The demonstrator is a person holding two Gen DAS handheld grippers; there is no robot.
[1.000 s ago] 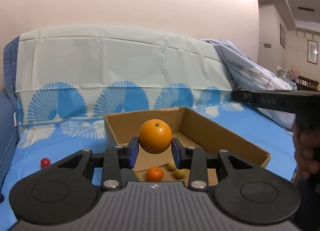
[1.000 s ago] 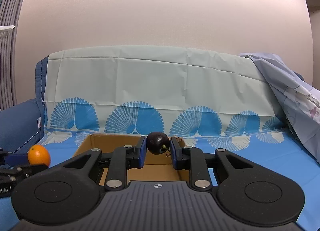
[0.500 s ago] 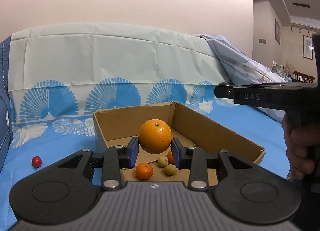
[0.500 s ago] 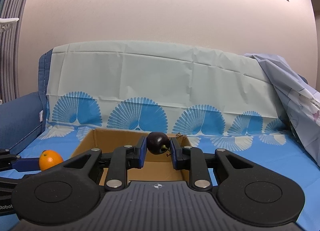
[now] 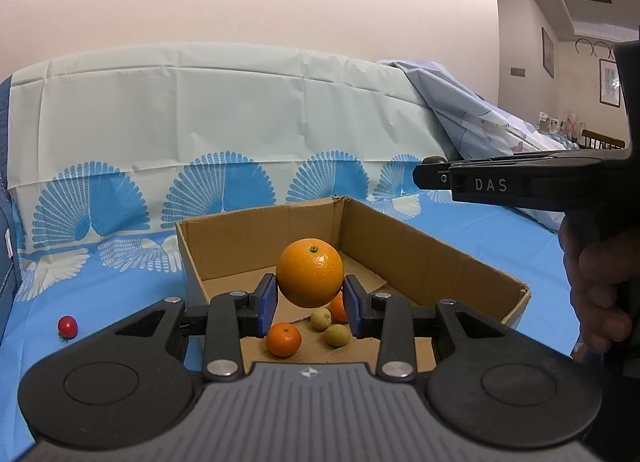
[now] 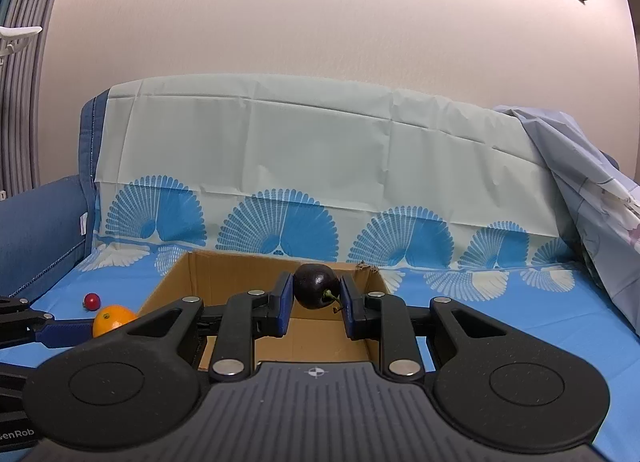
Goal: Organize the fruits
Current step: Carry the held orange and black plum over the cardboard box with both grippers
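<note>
Orange clamped in left gripper jaws above cardboard box, ready to drop | right gripper jaws clamped on dark plum, likewise boxward | red fruit left on bed.

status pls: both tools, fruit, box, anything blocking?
Left tool shut on orange, over the box. Right tool shut on dark plum above box. Red fruit loose on sheet. Nothing blocking.

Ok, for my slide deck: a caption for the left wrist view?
Left gripper holds an orange over a box of small fruit; a cherry tomato lies outside.
</note>
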